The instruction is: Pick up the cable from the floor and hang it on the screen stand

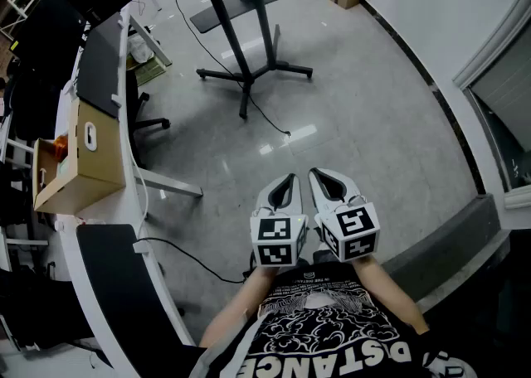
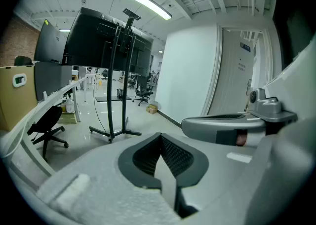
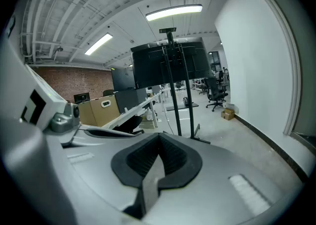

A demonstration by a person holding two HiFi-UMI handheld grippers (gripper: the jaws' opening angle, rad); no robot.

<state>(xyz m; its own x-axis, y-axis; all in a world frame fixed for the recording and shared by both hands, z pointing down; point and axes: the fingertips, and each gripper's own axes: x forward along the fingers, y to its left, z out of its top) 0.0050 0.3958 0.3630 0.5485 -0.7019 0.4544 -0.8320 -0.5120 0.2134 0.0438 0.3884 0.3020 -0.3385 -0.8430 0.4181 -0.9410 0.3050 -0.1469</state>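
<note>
Both claws pinched tight w/ nothing in them: left gripper (image 1: 288,183) & right gripper (image 1: 321,179), side by side. Black cable (image 1: 270,119) trails on floor from screen stand (image 1: 249,78) foot toward them. I'd step fwd, open one claw first, grab near the loose end.

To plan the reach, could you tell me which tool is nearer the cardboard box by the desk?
Left. The left tool is right of the cardboard box in the head view; the right tool is farther right, beyond it.
</note>
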